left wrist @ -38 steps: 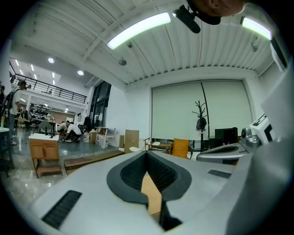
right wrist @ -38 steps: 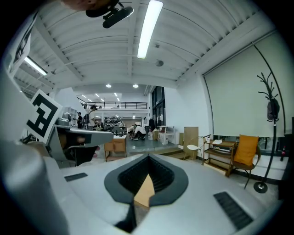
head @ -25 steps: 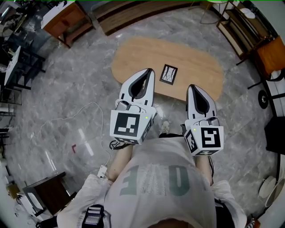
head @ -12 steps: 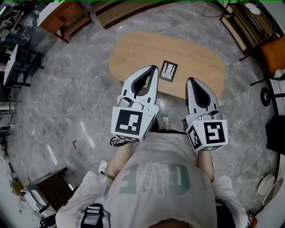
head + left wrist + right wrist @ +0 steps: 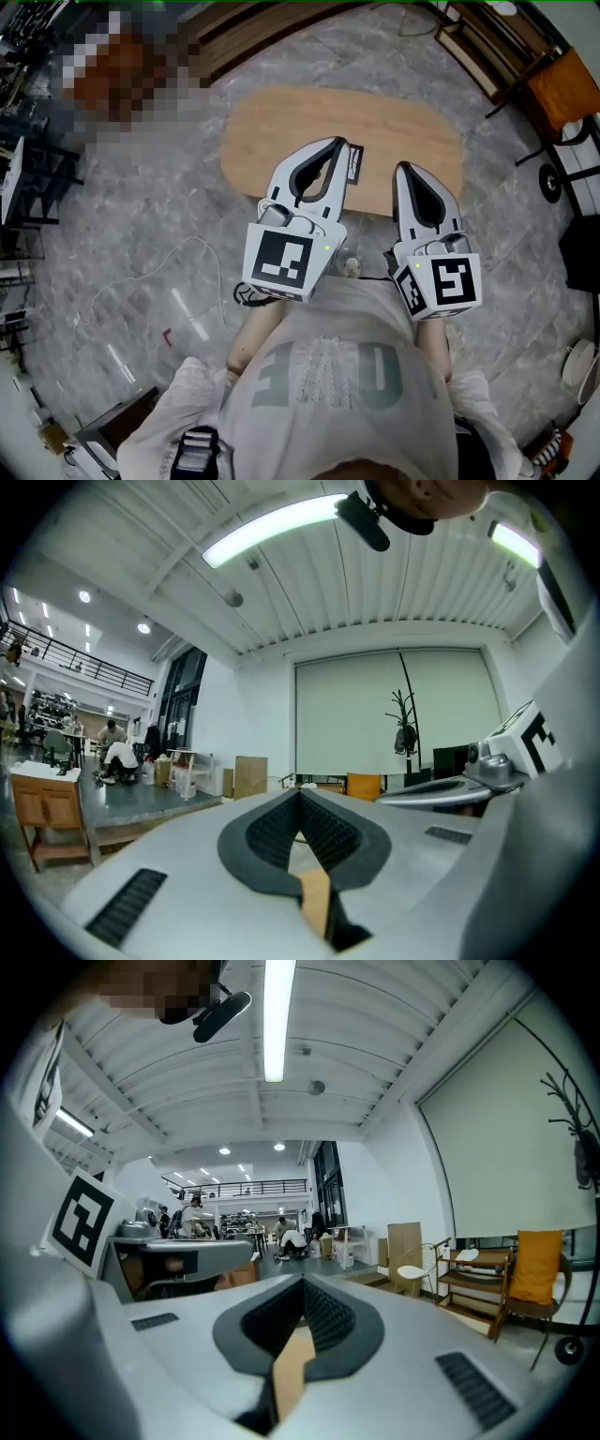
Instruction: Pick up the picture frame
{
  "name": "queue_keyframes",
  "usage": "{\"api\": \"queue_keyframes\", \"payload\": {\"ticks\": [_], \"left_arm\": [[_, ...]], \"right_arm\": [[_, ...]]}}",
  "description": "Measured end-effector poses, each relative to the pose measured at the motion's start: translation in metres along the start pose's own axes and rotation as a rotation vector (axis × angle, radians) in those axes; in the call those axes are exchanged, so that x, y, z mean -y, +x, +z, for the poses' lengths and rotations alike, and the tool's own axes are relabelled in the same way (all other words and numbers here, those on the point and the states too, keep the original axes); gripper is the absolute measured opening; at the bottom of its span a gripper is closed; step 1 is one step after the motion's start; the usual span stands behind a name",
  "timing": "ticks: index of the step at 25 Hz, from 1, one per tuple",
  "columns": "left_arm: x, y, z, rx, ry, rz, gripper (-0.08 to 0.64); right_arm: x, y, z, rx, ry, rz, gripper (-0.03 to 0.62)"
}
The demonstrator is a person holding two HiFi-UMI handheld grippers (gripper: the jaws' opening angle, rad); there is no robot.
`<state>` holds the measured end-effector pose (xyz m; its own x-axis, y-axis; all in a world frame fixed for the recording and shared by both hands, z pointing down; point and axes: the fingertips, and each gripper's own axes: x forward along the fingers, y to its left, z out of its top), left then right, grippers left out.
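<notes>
Your left gripper (image 5: 341, 143) and right gripper (image 5: 404, 169) hang level over the table (image 5: 281, 117), jaws together and empty. The picture frame (image 5: 355, 167) lies flat, partly hidden behind the left tip, so you need to open up before you can take it.

grey marble floor (image 5: 525, 253) | oval wooden table (image 5: 281, 131) | ceiling strip light (image 5: 275, 1016)

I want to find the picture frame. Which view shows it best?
Head view: the picture frame lies on the table, partly behind the left gripper. Both gripper views look across the room and show none of it.
</notes>
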<state>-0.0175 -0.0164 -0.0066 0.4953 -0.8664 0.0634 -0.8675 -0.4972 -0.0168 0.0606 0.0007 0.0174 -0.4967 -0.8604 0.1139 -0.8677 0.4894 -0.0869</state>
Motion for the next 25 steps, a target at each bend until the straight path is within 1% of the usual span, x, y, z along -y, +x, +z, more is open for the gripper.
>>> {"api": "queue_keyframes", "payload": {"ticks": [6,11,18,22,25], "left_arm": [[-0.026,0.009,0.012,0.026,0.002,-0.035,0.009],[-0.039,0.019,0.005,0.013,-0.006,-0.056,0.009],[-0.051,0.028,0.01,0.031,0.012,-0.073,0.009],[-0.064,0.03,0.016,0.047,0.021,-0.067,0.009],[-0.068,0.034,0.022,0.054,0.021,-0.068,0.009]], "right_arm": [[-0.01,0.017,0.012,0.034,-0.009,-0.042,0.005],[-0.007,0.031,0.009,0.032,-0.008,-0.066,0.005],[-0.008,0.053,0.013,0.041,-0.012,-0.055,0.005],[-0.01,0.063,0.021,0.057,-0.027,-0.053,0.005],[-0.009,0.071,0.03,0.071,-0.038,-0.023,0.005]]}}
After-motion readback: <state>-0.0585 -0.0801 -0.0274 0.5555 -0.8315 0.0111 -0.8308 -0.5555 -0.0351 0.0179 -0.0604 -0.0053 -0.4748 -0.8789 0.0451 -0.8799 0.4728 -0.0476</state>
